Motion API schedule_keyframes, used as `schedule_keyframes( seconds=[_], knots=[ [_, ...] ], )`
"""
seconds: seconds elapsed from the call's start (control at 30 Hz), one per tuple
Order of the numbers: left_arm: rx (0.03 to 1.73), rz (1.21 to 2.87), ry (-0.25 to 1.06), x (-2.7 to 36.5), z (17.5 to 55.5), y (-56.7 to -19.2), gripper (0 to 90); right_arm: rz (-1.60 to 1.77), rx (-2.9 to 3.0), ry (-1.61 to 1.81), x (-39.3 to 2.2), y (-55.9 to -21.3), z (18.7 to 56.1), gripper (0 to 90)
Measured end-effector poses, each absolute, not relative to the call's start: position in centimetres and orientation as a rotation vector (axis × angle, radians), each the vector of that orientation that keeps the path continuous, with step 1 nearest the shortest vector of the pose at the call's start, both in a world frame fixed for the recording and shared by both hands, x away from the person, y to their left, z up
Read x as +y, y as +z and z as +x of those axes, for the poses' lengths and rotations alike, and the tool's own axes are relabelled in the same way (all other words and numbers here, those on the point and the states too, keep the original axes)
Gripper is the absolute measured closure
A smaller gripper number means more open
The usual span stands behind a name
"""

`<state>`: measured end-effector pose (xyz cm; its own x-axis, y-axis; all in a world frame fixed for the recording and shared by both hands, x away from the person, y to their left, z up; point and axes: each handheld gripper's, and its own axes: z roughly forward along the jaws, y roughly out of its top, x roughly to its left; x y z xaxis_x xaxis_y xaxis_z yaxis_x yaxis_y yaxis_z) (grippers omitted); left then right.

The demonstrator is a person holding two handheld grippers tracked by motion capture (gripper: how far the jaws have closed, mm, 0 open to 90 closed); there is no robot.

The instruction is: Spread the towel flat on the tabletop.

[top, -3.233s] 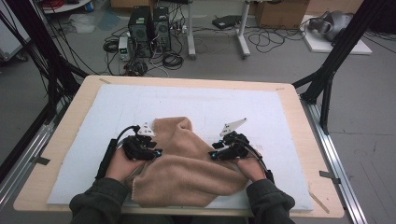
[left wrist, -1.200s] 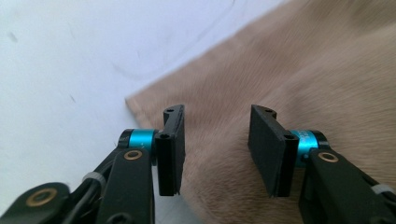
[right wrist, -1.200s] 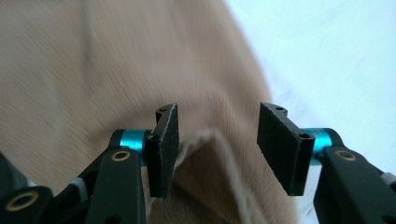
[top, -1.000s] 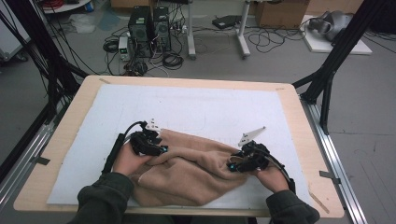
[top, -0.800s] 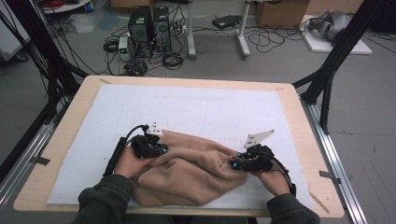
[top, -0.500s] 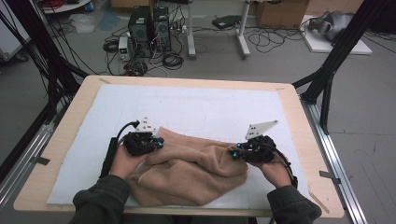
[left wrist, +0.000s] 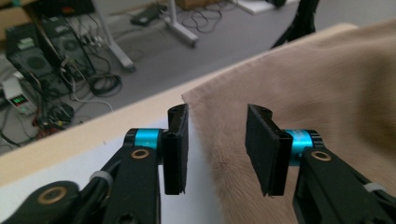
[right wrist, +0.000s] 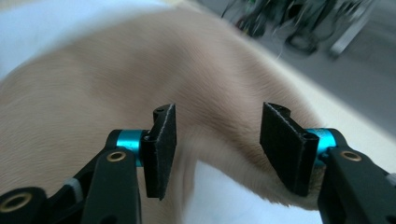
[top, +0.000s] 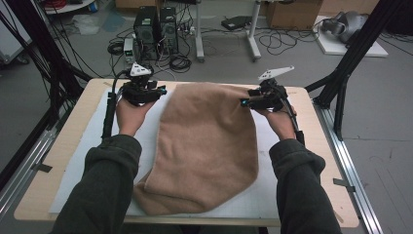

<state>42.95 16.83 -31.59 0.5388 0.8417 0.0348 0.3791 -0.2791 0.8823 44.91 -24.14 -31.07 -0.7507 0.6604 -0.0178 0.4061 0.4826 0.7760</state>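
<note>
A tan fleece cloth point(top: 207, 141) lies spread lengthwise on the white mat point(top: 87, 146), from the table's far edge to its near edge. My left gripper point(top: 158, 92) hovers at the cloth's far left corner. In the left gripper view its jaws point(left wrist: 217, 116) stand open, having just been opening, with the cloth corner point(left wrist: 303, 79) seen through the gap, untouched by the pads. My right gripper point(top: 246, 102) hovers at the far right corner. Its jaws point(right wrist: 217, 116) are likewise open after just opening, above the cloth point(right wrist: 93, 84).
The wooden table point(top: 73, 112) shows bare strips around the mat. Black frame struts point(top: 346, 68) rise at both far corners, and metal rails point(top: 350, 170) run along the sides. Computers point(top: 156, 24) and cables sit on the floor beyond the far edge.
Both hands rose and moved from the near half to the far edge, drawing the bunched cloth out flat. Both grippers, shut on cloth edges before, have opened and let go.
</note>
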Motion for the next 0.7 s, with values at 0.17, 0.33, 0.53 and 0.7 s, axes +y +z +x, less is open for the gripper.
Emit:
schedule_keyframes(
  seconds=[0.17,0.33,0.53,0.7],
  knots=[
    [0.957,1.936,0.537,17.2,39.9,-35.2,56.5,0.892,2.454,1.107,-24.4,-34.4,42.6,40.8],
    [0.871,1.997,0.418,16.6,36.4,-38.2,53.0,0.893,2.520,1.161,-25.6,-36.6,39.5,39.9],
    [0.774,2.109,0.343,15.8,32.8,-40.0,43.8,0.777,2.599,1.215,-25.3,-39.2,34.1,40.8],
    [0.748,2.219,0.261,15.7,31.5,-42.4,53.3,0.671,2.723,1.189,-23.7,-41.5,31.1,44.1]
  ],
)
